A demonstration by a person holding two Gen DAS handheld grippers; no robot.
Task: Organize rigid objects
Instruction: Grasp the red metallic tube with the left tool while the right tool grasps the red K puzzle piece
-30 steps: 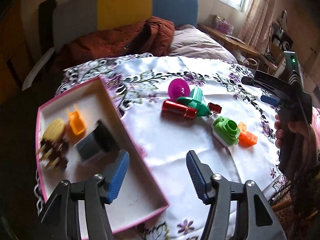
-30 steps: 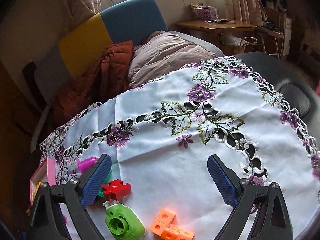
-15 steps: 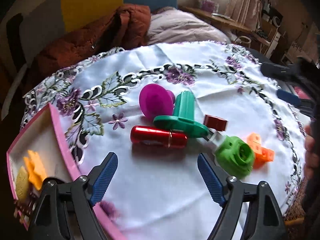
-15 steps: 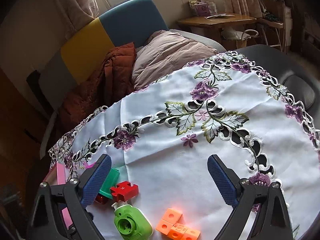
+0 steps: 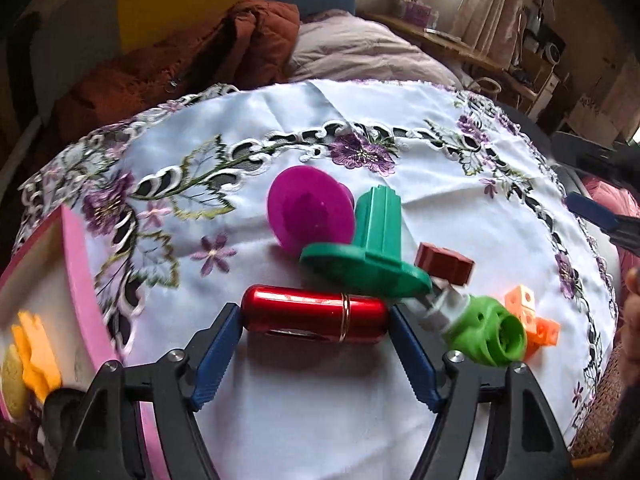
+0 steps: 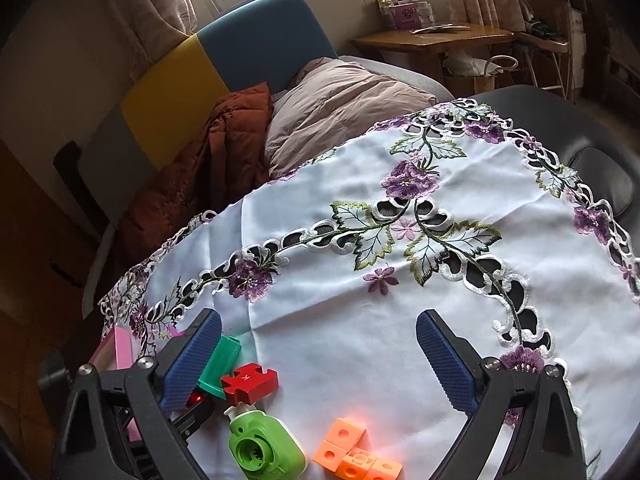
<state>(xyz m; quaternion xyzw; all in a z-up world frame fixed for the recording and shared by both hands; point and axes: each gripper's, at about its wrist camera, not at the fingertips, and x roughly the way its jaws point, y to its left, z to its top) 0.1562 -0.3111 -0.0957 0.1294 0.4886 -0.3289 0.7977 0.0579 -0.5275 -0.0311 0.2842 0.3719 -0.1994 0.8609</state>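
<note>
A shiny red cylinder (image 5: 316, 314) lies crosswise on the white embroidered cloth. My left gripper (image 5: 314, 320) straddles it lengthwise, and its closing jaws have one blue pad at each end. Behind the cylinder lie a magenta funnel (image 5: 308, 212), a teal flanged piece (image 5: 372, 248) and a dark red puzzle block (image 5: 444, 266). A light green toy camera (image 5: 486, 334) and orange cubes (image 5: 532, 316) sit to its right. My right gripper (image 6: 320, 328) hovers open over bare cloth with nothing between its fingers. The puzzle block (image 6: 250, 384), camera (image 6: 264, 448) and cubes (image 6: 356, 456) lie below it.
A pink-rimmed box (image 5: 78, 272) at the left edge holds orange and yellow pieces (image 5: 34, 356). Beyond the table is a sofa with a rust jacket (image 5: 192, 60) and a pillow. A wooden side table (image 6: 432, 36) stands at the back right. A hand (image 5: 632, 300) shows at the right edge.
My left gripper left the pink box, swung right and sank to the red cylinder; its jaws widened, then drew in around it. The right gripper kept still.
</note>
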